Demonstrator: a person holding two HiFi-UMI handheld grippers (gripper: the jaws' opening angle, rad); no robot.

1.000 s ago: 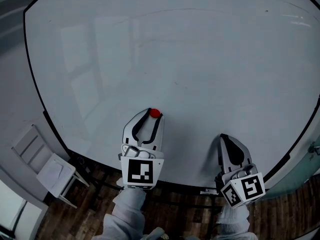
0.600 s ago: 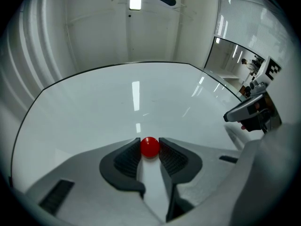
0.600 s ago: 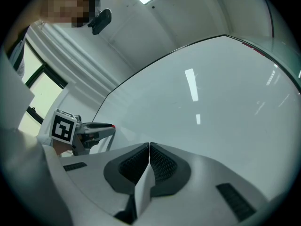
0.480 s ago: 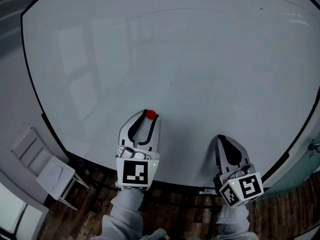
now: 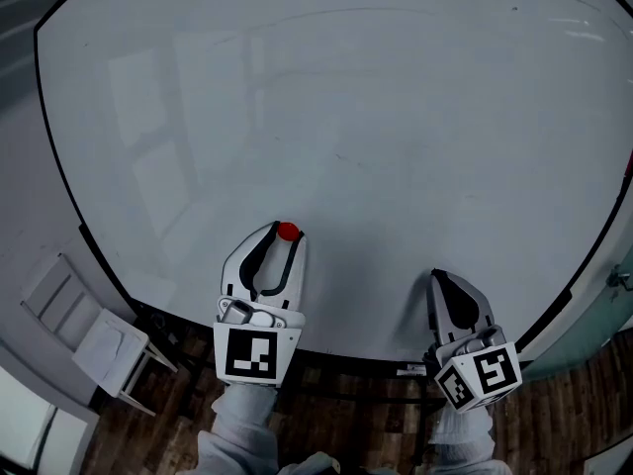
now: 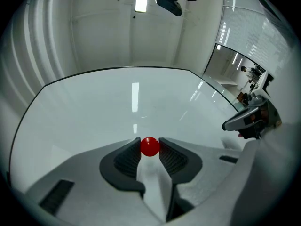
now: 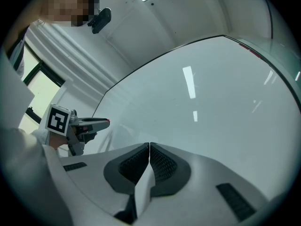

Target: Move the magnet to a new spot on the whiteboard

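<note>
A small round red magnet sits between the tips of my left gripper, whose pads press on both sides of it, low on the whiteboard. Whether the magnet touches the board I cannot tell. My right gripper is shut with nothing in it, its tips by the board's lower right part. The left gripper shows at the left of the right gripper view.
The whiteboard's black frame runs along its left and bottom edges. A white chair stands on the wooden floor at the lower left. A marker tray with small items sits at the board's right edge.
My left gripper has carried the magnet a little to the left and slightly down across the board. The right gripper has stayed almost still.
</note>
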